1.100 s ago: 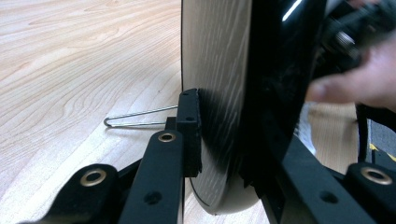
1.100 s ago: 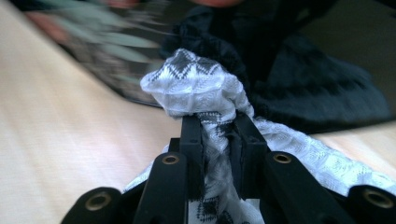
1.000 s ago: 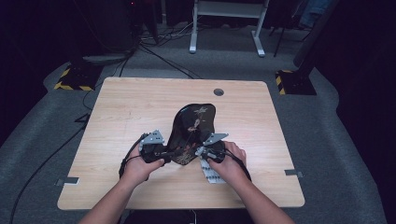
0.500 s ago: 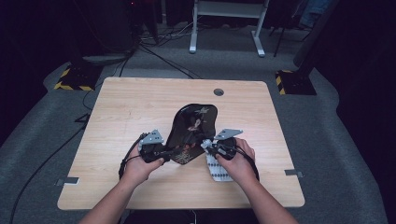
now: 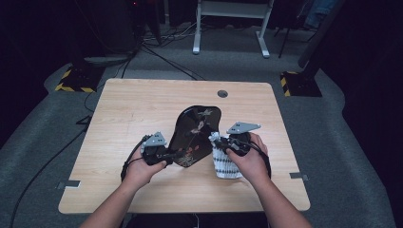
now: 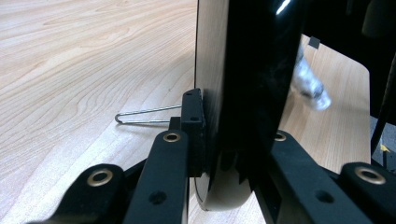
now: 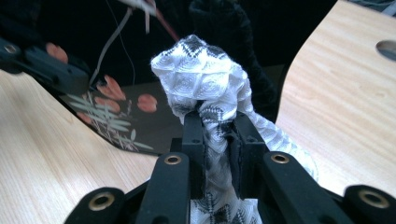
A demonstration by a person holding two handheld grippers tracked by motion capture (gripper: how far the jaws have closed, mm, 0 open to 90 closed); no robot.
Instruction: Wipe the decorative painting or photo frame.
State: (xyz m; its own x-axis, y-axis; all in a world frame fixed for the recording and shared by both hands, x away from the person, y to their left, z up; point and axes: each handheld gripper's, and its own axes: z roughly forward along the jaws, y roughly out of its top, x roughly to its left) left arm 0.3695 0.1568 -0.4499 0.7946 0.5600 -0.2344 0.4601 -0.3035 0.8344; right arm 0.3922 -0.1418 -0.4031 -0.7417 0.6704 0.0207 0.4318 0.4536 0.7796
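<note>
Near edge first, at about 7 o'clock on the wooden table: left gripper squeezing tight on the edge of the shiny black tray, jaws pinching it from both sides. Tipping up off the wood, that tray, with little flowers painted on it. In the left gripper view, tray standing on its edge between the jaws, a thin wire clip lying on the wood just beside.

At about 5 o'clock: right gripper biting shut on a white cloth with black zigzags, lifting it, the cloth hanging down, just beside the tray. In the right gripper view, cloth bunching above the jaws.

Farther off, at 12 o'clock: a small round hole in the table.
</note>
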